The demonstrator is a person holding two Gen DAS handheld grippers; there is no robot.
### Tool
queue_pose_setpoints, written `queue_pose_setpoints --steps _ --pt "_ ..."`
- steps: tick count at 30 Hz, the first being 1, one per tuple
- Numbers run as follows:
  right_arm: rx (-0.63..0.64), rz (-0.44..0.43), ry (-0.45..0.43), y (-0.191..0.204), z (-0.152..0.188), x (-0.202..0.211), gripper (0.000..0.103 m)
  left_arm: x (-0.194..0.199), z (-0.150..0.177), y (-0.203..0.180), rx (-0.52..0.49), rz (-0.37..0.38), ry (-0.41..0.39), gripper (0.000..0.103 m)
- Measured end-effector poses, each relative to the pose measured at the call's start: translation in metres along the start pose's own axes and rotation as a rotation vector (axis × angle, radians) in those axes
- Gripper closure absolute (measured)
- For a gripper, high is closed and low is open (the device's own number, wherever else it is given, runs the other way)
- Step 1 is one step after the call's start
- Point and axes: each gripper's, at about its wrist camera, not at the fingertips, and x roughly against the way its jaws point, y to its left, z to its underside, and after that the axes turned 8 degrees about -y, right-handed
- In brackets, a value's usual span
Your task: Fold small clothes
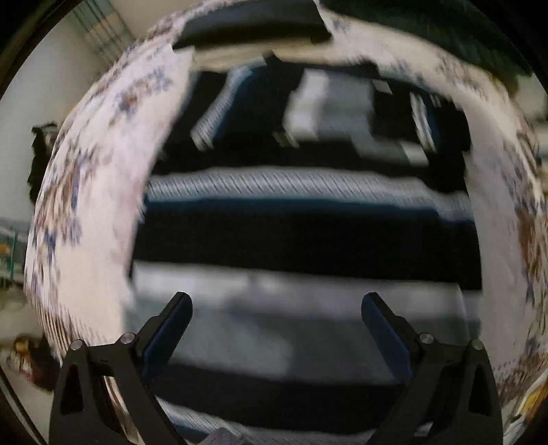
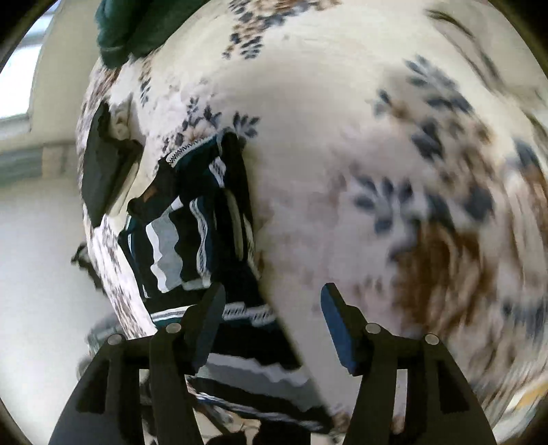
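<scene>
striped knit garment [image 1: 301,239], navy, black, grey and white bands, spread flat on floral bedcover [image 1: 89,205], prob. laid out so edges can be found for folding. left gripper [image 1: 275,328] hung over grey band, jaws wide apart, nothing between pads. right gripper [image 2: 272,325] at garment's edge where stripes meet cover, jaws parted, nothing gripped; fabric passes under left finger, contact unclear. dark green cloth [image 2: 130,27] bunched at far edge of bed, apart from work. both views motion-blurred.
</scene>
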Motion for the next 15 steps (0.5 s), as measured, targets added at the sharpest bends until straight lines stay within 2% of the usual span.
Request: queue_pose_setpoints --steps 2,5,8,11,12,13,15 --pt "0.031 -0.029 0.006 -0.003 -0.03 -0.02 0.043 0.0 0.024 -0.026 0.088 -0.013 0.081 0.002" --pt "-0.002 -0.113 0.037 -0.006 -0.069 -0.053 0.043 0.001 0.044 -0.047 0.225 -0.013 0.143 0.002" --pt "-0.008 -0.169 0.082 0.004 -0.099 -0.095 0.043 0.003 0.054 -0.059 0.273 -0.052 0.153 0.002" --pt "-0.001 -0.165 0.135 0.017 -0.121 -0.146 0.043 0.002 0.059 -0.064 0.296 -0.099 0.15 0.002" --pt "-0.003 -0.175 0.143 0.02 -0.125 -0.158 0.049 0.001 0.061 -0.066 0.303 -0.115 0.15 0.002" --pt "0.0 -0.181 0.144 0.023 -0.127 -0.167 0.095 0.001 0.063 -0.065 0.311 -0.131 0.151 0.002" --pt "0.034 -0.152 0.113 0.032 -0.132 -0.174 0.097 0.004 0.066 -0.063 0.332 -0.148 0.147 0.002"
